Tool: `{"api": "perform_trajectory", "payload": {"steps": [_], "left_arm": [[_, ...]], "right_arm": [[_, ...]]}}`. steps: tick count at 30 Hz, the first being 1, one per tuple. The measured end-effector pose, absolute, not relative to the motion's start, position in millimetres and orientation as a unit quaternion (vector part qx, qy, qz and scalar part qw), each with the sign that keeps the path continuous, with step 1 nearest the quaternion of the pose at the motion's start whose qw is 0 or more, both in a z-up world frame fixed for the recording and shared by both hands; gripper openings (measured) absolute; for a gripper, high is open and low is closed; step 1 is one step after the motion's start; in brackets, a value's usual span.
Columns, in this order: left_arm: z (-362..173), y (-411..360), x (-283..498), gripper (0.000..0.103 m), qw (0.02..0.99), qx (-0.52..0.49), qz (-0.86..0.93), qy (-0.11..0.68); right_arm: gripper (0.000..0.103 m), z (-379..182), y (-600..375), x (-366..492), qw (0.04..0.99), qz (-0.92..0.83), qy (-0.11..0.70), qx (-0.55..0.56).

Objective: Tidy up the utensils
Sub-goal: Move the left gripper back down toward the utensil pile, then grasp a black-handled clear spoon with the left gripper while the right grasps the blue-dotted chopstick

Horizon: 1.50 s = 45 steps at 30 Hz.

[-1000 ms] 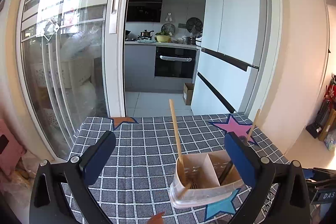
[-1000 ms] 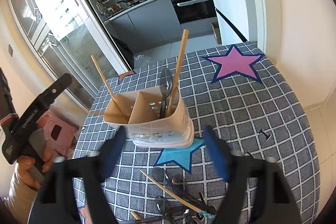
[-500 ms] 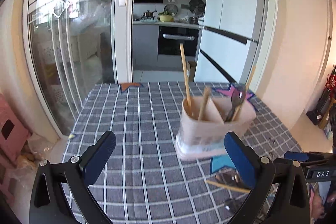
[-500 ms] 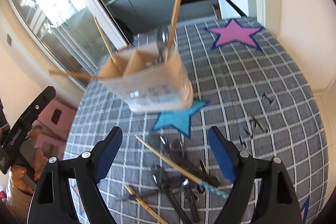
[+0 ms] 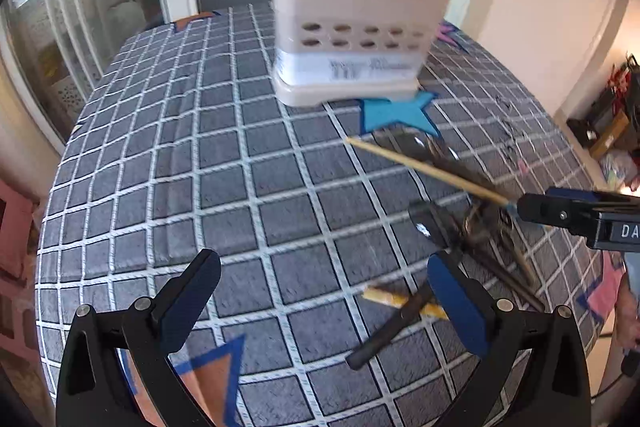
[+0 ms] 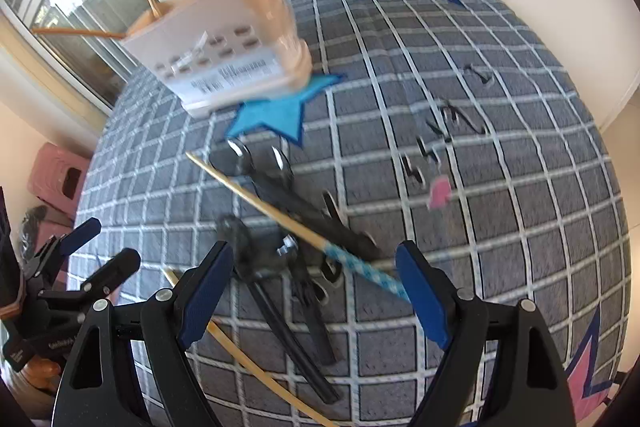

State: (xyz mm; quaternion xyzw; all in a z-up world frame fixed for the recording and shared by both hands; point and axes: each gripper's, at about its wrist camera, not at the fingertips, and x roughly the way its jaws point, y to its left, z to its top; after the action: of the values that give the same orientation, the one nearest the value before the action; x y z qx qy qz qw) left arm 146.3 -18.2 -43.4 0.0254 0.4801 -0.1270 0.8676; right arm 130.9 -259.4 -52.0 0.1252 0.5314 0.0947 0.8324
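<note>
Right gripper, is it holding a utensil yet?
No, the right gripper is open above the loose utensils, its pads pressing on nothing.

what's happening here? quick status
A person holds a gripper in each hand over a checked tablecloth. Both the left gripper and the right gripper are open and empty. The right one hangs just above a heap of loose utensils and chopsticks. The beige holder already has a spoon and some chopsticks in it.
</note>
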Motion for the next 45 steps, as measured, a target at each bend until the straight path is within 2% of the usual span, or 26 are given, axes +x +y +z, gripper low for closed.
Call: {"api": "perform_trajectory", "payload": {"steps": [18, 22, 26, 27, 30, 31, 32, 33, 36, 38, 40, 41, 43, 45], "left_arm": [[-53, -76, 150, 0.103, 0.833, 0.163, -0.209, 0.485], [-57, -85, 153, 0.103, 0.821, 0.177, -0.227, 0.492], [-62, -94, 155, 0.101, 0.805, 0.189, -0.244, 0.508], [-62, -95, 156, 0.099, 0.802, 0.190, -0.247, 0.509], [-61, -96, 157, 0.099, 0.799, 0.192, -0.248, 0.514], [-61, -97, 157, 0.096, 0.797, 0.190, -0.250, 0.516], [-60, -97, 157, 0.093, 0.794, 0.185, -0.257, 0.519], [-59, -97, 158, 0.088, 0.790, 0.181, -0.263, 0.523], [-59, -100, 157, 0.081, 0.786, 0.185, -0.271, 0.523], [-59, -102, 154, 0.071, 0.782, 0.184, -0.282, 0.525], [-59, -107, 150, 0.048, 0.777, 0.190, -0.297, 0.522], [-59, -108, 149, 0.043, 0.776, 0.196, -0.301, 0.519], [-58, -108, 147, 0.043, 0.777, 0.197, -0.302, 0.515], [-58, -104, 148, 0.043, 0.782, 0.180, -0.301, 0.515]], "right_arm": [[0.085, -66, -272, 130, 0.825, 0.074, 0.558, 0.044], [0.074, -69, -267, 130, 0.822, 0.083, 0.564, 0.018], [0.050, -74, -264, 134, 0.815, 0.092, 0.573, 0.012], [0.050, -74, -263, 134, 0.816, 0.092, 0.570, 0.009], [0.035, -73, -262, 134, 0.814, 0.100, 0.572, 0.011], [0.027, -73, -262, 133, 0.813, 0.101, 0.574, 0.014], [0.024, -73, -262, 132, 0.811, 0.103, 0.575, 0.018], [0.022, -73, -262, 130, 0.810, 0.105, 0.577, 0.025], [0.015, -74, -262, 124, 0.804, 0.112, 0.583, 0.044], [0.011, -75, -261, 119, 0.799, 0.118, 0.588, 0.050], [0.010, -75, -260, 115, 0.795, 0.123, 0.592, 0.052], [0.010, -75, -260, 114, 0.792, 0.127, 0.594, 0.055], [0.011, -76, -261, 114, 0.789, 0.126, 0.598, 0.059], [0.018, -74, -263, 116, 0.790, 0.123, 0.598, 0.066]]}}
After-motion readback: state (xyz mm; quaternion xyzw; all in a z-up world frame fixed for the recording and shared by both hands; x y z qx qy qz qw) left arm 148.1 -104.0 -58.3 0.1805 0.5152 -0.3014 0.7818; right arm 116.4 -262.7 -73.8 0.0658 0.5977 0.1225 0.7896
